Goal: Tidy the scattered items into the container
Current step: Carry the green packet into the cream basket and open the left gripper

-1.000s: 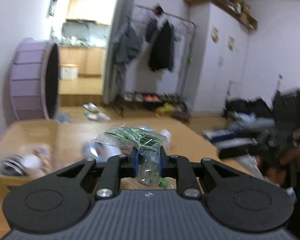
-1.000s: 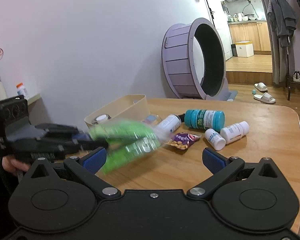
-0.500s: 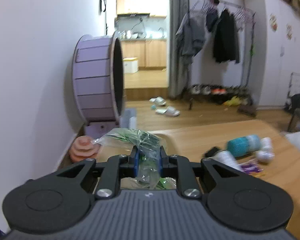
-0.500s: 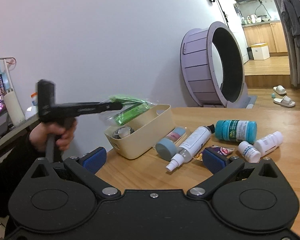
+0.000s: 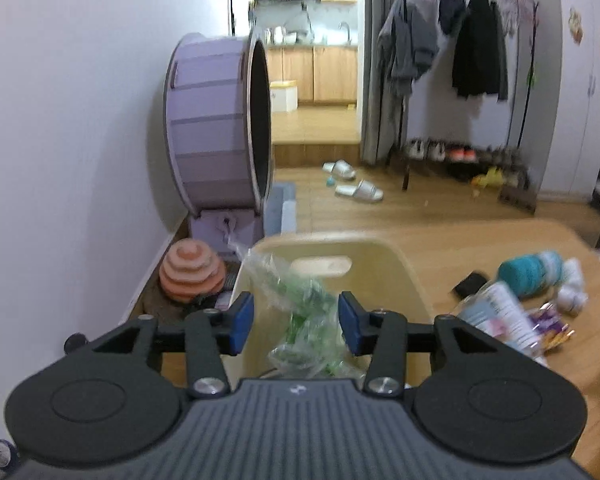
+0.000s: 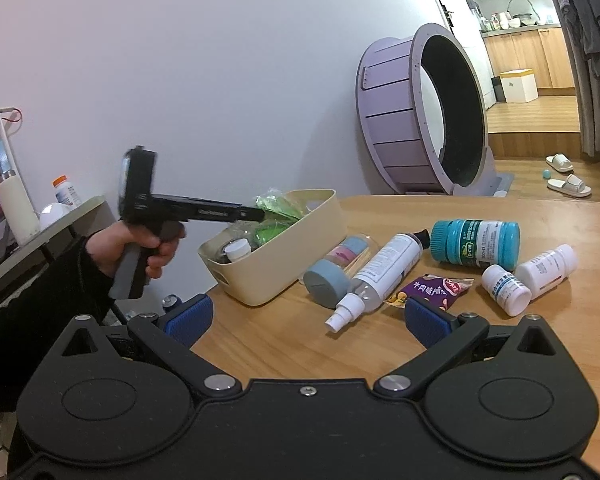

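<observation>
A cream plastic bin (image 5: pixel 404 276) (image 6: pixel 300 236) stands on the wooden table by the wall. My left gripper (image 5: pixel 296 316) (image 6: pixel 256 213) hovers over the bin, open, its blue pads apart. A clear bag of green items (image 5: pixel 304 312) (image 6: pixel 278 210) lies loose between the pads, inside the bin. My right gripper (image 6: pixel 306 314) stays open above the table's near edge, nothing in it. On the table lie a white spray bottle (image 6: pixel 380 276), a teal-capped bottle (image 6: pixel 476 242), two white pill bottles (image 6: pixel 506 288), a purple snack packet (image 6: pixel 432 288) and a blue-lidded jar (image 6: pixel 332 276).
A purple wheel (image 6: pixel 424 112) stands on the floor behind the table. A hand (image 6: pixel 140 240) holds the left gripper's handle. A side shelf (image 6: pixel 40 224) with bottles sits left. Slippers (image 5: pixel 352 188) and a clothes rack (image 5: pixel 452 60) are farther back.
My left gripper swung over the bin, opened and released the green bag, which dropped into the bin. The right gripper stayed open and shifted slightly.
</observation>
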Motion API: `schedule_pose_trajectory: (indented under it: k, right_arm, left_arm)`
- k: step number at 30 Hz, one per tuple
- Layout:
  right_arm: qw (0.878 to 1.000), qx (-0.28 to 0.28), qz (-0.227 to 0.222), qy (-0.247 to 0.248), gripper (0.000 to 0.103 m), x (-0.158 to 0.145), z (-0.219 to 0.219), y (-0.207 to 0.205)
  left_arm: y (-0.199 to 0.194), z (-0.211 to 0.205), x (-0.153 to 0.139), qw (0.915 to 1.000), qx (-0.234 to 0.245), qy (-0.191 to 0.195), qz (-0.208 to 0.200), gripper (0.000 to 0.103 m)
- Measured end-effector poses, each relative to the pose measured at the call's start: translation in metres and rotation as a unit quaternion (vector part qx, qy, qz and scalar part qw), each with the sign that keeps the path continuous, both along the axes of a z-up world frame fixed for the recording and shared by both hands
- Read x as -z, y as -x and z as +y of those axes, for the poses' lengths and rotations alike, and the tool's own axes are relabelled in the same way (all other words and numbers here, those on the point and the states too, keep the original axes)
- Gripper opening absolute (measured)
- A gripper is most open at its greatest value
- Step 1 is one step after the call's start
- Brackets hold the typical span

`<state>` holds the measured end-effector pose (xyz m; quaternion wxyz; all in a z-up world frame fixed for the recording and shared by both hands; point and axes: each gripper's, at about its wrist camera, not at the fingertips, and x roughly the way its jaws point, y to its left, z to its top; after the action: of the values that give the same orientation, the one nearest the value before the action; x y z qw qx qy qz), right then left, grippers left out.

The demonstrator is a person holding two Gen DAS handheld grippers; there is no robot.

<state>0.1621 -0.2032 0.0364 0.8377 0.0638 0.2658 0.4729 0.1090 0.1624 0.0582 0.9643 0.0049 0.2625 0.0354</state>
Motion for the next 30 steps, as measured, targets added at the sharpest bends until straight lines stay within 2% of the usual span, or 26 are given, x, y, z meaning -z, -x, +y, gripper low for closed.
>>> schedule_pose_trajectory:
  k: [3,5,7,11,16,21,30]
  right_arm:
    - [1.000,0.002,0.000,-0.001,0.103,0.000,0.001,0.000]
    - [1.000,0.002,-0.001,-0.002,0.103,0.000,0.002,0.001]
    - [1.000,0.000,-0.001,-0.001,0.103,0.000,0.004,0.001]
    - [1.000,-0.004,-0.002,0.001,0.103,0.000,0.006,0.001]
    - [1.000,-0.003,0.002,0.003,0.103,0.001,0.007,-0.003]
    - [1.000,-0.001,0.003,0.003,0.103,0.001,0.007,-0.004]
    - [1.000,-0.001,-0.005,-0.003,0.103,-0.005,0.004,0.000]
  left_arm:
    - [0.003,0.001,-0.011,0.9995,0.010,0.010,-0.030,0.045]
    - [-0.003,0.001,-0.014,0.9993,0.013,0.011,-0.034,0.036]
    - [-0.018,0.000,-0.008,0.9999,0.012,0.003,-0.004,0.028]
    - [-0.047,0.001,0.017,0.9970,0.012,-0.013,0.075,0.024]
    - [-0.057,0.011,0.031,0.9931,0.012,0.002,0.117,0.025]
    - [-0.056,0.017,0.038,0.9924,0.010,0.014,0.122,0.028]
    - [-0.021,0.003,0.006,0.9960,0.021,0.064,0.059,0.029]
